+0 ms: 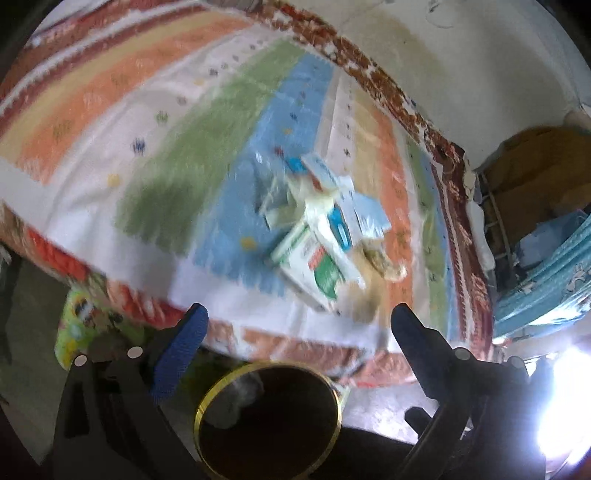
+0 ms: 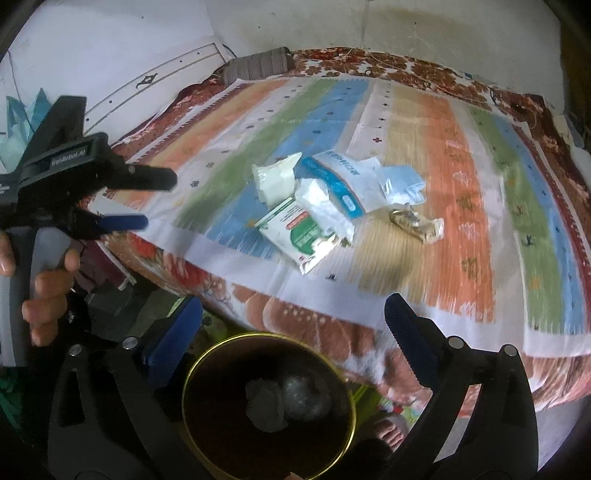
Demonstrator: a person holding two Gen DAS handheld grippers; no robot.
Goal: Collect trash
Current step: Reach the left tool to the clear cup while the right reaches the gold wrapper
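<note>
A pile of trash lies on the striped bedspread [image 2: 424, 122]: a green-and-white packet [image 2: 303, 232], a white packet [image 2: 275, 181], a blue-and-white pouch [image 2: 336, 173], a crumpled light-blue wrapper [image 2: 402, 184] and a clear-gold wrapper [image 2: 413, 221]. The left wrist view shows the same pile [image 1: 321, 229], blurred. A dark bin with a gold rim [image 2: 258, 334] stands below the bed edge and holds crumpled wrappers [image 2: 284, 402]. My right gripper [image 2: 293, 304] hangs open and empty above the bin. My left gripper [image 1: 299, 314] is open and empty over the bin rim [image 1: 273, 364]; it also shows at the left [image 2: 147, 201].
The bed meets a white wall [image 2: 332, 26] at the back. A hand [image 2: 48, 295] holds the left gripper's handle. A bare foot [image 2: 388, 432] stands beside the bin. A shelf with cloth [image 1: 535, 177] and a blue curtain [image 1: 546, 273] stand to the right.
</note>
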